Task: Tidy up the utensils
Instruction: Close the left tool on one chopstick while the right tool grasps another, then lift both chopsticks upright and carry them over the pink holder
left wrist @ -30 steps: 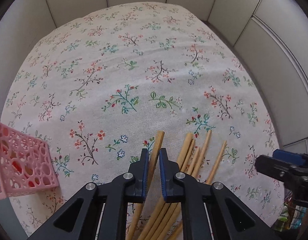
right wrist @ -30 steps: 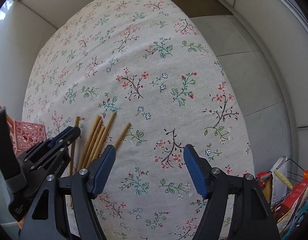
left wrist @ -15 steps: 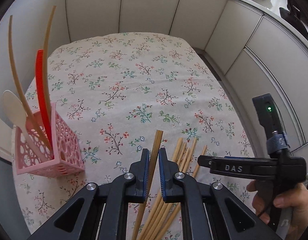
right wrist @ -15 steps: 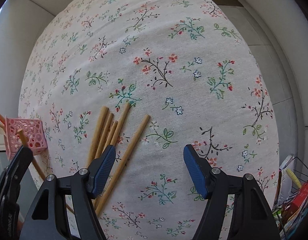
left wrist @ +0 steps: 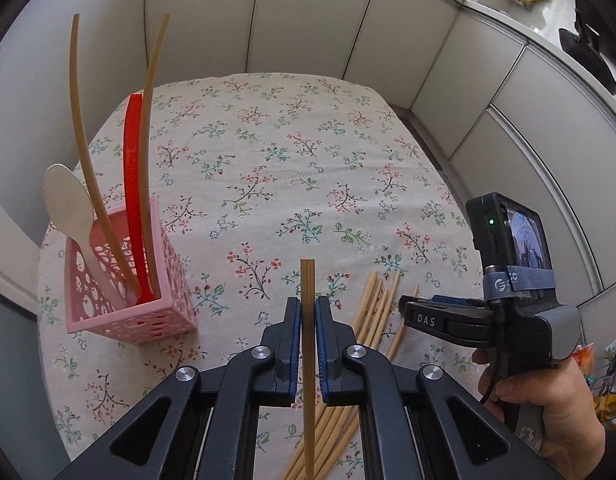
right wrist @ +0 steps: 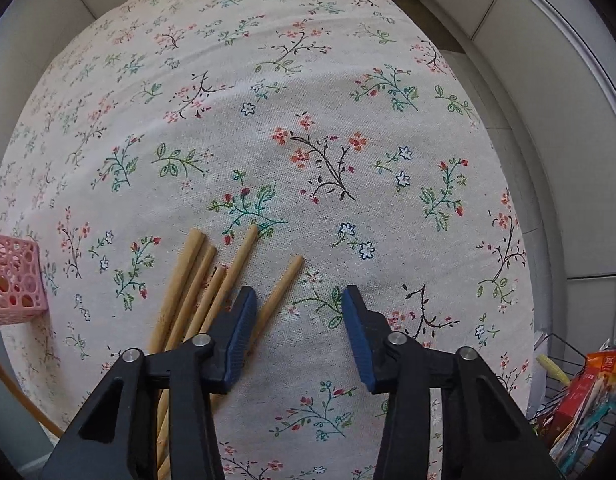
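Left gripper (left wrist: 308,322): it is squeezed tight on one long wooden chopstick (left wrist: 308,344), lifted off the flowery tablecloth (left wrist: 276,152).
Held stick: it stands nearly straight up between the blue pads, with its top end poking out above them.
Right gripper (right wrist: 296,322): its jaws have just been closing but are not closed yet. One stick from the pile of wooden chopsticks (right wrist: 196,284) lies between them, and the pads do not press it.
Pink plastic basket with holes (left wrist: 124,280): it sits on the cloth, well to the left of the pile. A white spoon (left wrist: 68,204), a red utensil and two long tan ones already stand in it.
What could go wrong: the held stick is thin and could swing or slide out. It might hit the tall utensils on the way into the basket. The right jaws could nudge nearby sticks and roll them away.
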The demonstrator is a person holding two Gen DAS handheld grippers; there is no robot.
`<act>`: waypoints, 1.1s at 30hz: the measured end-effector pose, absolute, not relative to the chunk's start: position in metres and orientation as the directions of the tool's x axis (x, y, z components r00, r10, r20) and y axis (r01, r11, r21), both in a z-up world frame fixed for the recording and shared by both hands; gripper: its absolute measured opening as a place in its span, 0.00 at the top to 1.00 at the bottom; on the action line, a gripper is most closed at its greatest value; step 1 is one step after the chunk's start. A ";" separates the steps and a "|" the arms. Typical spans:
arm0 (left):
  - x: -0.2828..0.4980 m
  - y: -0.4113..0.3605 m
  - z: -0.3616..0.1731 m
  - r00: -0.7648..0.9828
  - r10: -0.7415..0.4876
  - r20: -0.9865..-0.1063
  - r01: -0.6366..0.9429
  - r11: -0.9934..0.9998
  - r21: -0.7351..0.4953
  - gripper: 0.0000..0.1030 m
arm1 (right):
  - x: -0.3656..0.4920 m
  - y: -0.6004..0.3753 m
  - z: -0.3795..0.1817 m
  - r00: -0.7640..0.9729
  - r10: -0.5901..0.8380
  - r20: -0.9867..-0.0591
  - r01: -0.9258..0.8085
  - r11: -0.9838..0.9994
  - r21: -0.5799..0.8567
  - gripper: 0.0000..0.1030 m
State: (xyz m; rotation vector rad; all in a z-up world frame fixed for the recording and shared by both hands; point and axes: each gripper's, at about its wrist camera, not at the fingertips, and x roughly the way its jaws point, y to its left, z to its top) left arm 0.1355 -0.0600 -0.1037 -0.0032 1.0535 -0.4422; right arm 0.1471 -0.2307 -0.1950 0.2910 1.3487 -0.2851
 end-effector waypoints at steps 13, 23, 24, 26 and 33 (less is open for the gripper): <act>0.135 -0.067 -0.108 0.414 -0.342 -0.844 0.354 0.914 -0.197 0.93 | 0.134 -0.278 -0.196 0.269 0.281 -0.921 0.395 0.840 0.372 0.96; 0.121 -0.060 -0.083 0.468 -0.361 -0.806 0.367 0.910 -0.194 0.93 | 0.101 -0.270 -0.134 0.415 0.301 -0.859 0.298 0.847 0.441 0.96; 0.119 -0.058 -0.078 0.480 -0.365 -0.797 0.368 0.909 -0.195 0.93 | 0.096 -0.268 -0.125 0.436 0.289 -0.852 0.283 0.855 0.435 0.96; 0.115 -0.054 -0.066 0.509 -0.374 -0.775 0.366 0.909 -0.198 0.93 | 0.090 -0.261 -0.108 0.480 0.257 -0.839 0.255 0.874 0.413 0.96; 0.100 -0.038 -0.029 0.615 -0.382 -0.690 0.354 0.916 -0.191 0.93 | 0.068 -0.242 -0.054 0.611 0.231 -0.757 0.143 0.909 0.392 0.96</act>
